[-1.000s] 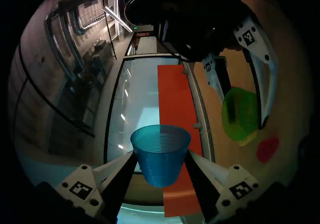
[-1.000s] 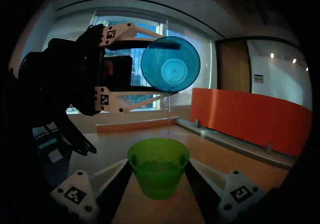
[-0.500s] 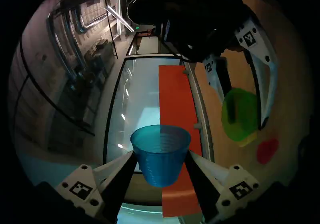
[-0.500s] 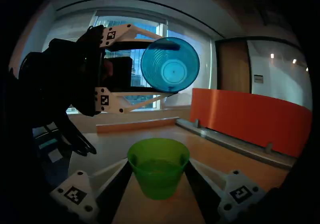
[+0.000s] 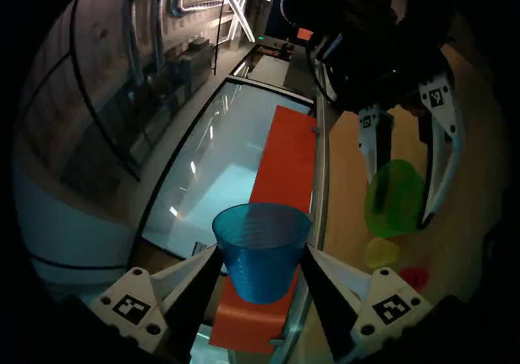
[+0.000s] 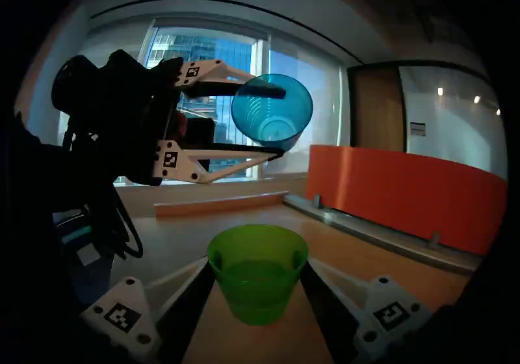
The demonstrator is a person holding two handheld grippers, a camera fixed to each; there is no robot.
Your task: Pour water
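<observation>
Between the fingers of the left tongs (image 5: 261, 255) sits the blue cup (image 5: 261, 263), clamped from both sides and tipped with its mouth toward the right tongs (image 6: 258, 268), above and beyond them. Those are clamped on the green cup (image 6: 257, 283), which is upright with water in it, above the wooden surface (image 6: 354, 260).
</observation>
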